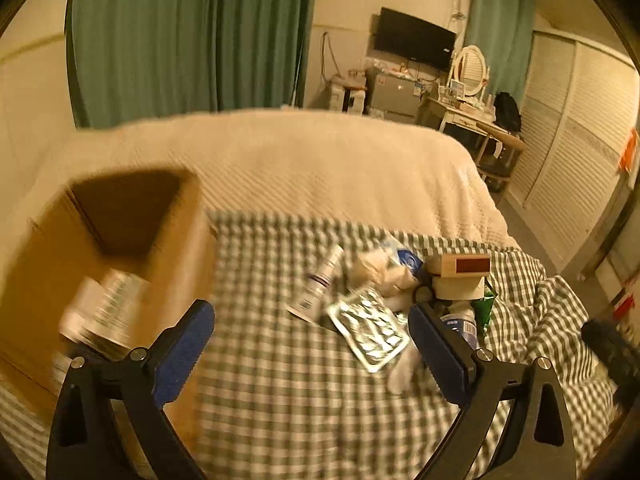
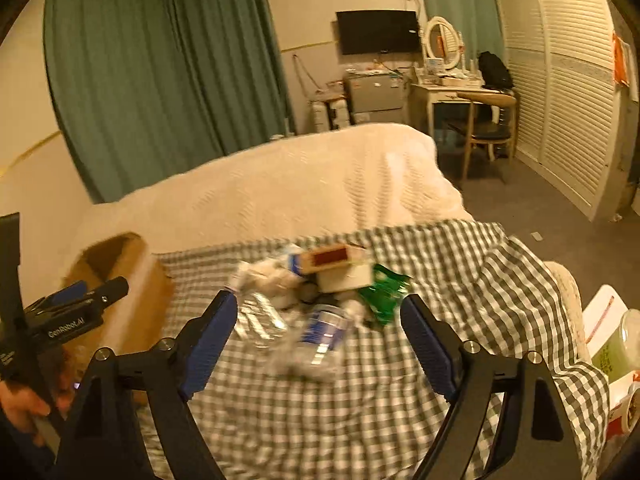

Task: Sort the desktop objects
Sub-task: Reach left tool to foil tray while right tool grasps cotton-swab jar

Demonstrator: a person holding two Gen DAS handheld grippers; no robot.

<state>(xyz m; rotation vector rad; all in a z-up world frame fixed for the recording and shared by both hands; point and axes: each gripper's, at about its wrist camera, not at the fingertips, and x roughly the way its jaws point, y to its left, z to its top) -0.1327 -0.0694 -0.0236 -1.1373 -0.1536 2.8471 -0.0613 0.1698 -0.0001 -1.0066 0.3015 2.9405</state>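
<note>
Both grippers are seen empty and spread wide; nothing lies between the pads of the left gripper (image 1: 312,344) or of the right gripper (image 2: 318,336); no object is held. A box (image 1: 176,248) stands open at the left on the checked cloth (image 1: 280,400), and what looks like a can (image 1: 104,312), blurred, is seen at its near wall, though whether inside or just beside cannot be told. The unsorted pile is left in the middle of the cloth: a tube (image 1: 320,284), a blister pack (image 1: 370,330), white wads (image 1: 384,276), a wooden block (image 2: 334,258), a green packet (image 2: 384,294) and a clear bottle (image 2: 320,334).

The step in hand is judged to be a reach back to the pile between 2 pickups. The bottle is framed by the right gripper in its own view, so it is probably the next target; a descent over it, jaws set across its width, then a firm closing would be called for; crushing or slipping of the thin plastic is to be guarded against.
</note>
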